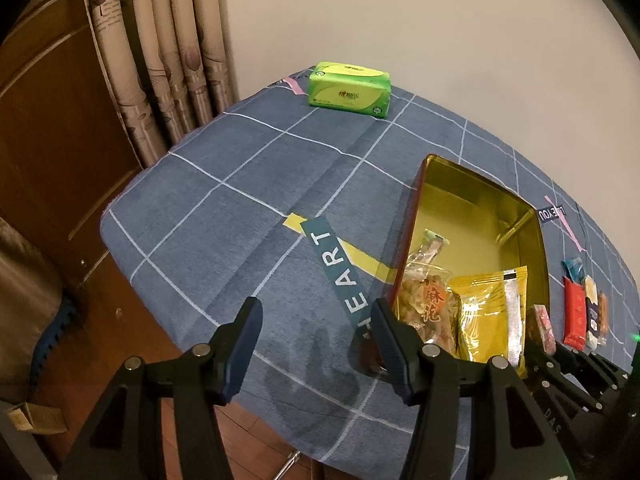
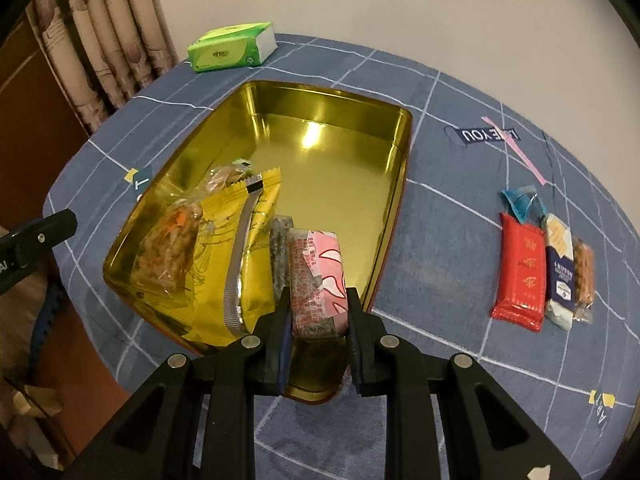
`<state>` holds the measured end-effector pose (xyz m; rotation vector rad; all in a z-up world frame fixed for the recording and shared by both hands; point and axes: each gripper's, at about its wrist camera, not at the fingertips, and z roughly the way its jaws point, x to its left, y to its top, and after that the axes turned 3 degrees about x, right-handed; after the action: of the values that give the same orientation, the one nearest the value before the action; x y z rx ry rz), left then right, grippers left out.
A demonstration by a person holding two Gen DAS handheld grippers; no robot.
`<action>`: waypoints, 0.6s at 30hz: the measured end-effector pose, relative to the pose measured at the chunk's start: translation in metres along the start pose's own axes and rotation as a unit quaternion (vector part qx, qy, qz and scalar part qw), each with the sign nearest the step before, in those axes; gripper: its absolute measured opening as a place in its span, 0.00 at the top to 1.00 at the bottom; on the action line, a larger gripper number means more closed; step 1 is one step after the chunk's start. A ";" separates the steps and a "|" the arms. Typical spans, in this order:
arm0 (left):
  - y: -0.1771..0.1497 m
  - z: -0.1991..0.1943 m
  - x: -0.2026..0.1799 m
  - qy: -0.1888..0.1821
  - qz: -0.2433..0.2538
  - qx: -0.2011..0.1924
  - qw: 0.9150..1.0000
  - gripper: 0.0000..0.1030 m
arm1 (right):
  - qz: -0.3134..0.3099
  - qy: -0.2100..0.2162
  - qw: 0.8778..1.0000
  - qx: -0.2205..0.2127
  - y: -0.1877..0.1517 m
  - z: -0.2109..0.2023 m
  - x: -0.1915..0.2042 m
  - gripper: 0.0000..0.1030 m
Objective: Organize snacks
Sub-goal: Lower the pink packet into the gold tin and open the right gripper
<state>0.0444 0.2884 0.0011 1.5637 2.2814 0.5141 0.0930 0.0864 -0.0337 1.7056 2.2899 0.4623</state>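
The right gripper hangs over the near end of the gold-lined rectangular metal tin, its fingers pinching a pink-and-white wrapped snack bar by its sides. The bar sits low inside the tin at about 6 o'clock, leaning against a dark speckled packet beside it. To its 9 o'clock lie a yellow foil snack pouch and a clear bag of fried twists, so the near end of the tin is filling while the far end, toward 12 o'clock, is bare.

The left gripper holds nothing, its fingers spread wide over the blue checked cloth on the counter, just at the tin's 9 o'clock side.

The step in hand looks like setting this bar down among the packed snacks. The next move probably calls for the fingers parting and the gripper lifting straight up, so the bar does not drag out with them. Then the remaining pile at the tin's 3 o'clock awaits: a red wrapped bar, a navy-and-white packet, a small orange-brown clear-wrapped snack and a blue wrapper. A green tissue pack rests at 11 o'clock, well apart.
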 end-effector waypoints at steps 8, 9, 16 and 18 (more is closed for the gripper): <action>0.000 0.001 -0.001 0.000 0.001 0.001 1.000 0.44 | -0.004 0.008 1.000 0.000 -0.001 -0.001 0.003 0.78; 0.000 0.001 -0.001 0.000 0.001 0.001 1.000 0.44 | -0.003 0.010 1.000 0.001 -0.001 -0.001 0.002 0.78; -0.001 0.001 -0.002 0.000 0.004 -0.001 1.000 0.44 | 0.012 0.027 0.999 -0.014 -0.002 -0.012 -0.005 0.74; -0.001 0.001 -0.003 0.001 0.004 0.000 1.000 0.44 | 0.017 0.029 0.999 -0.021 -0.002 -0.016 -0.009 0.66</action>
<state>0.0450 0.2858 -0.0003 1.5737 2.2783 0.5175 0.0877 0.0756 -0.0195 1.7348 2.2783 0.5708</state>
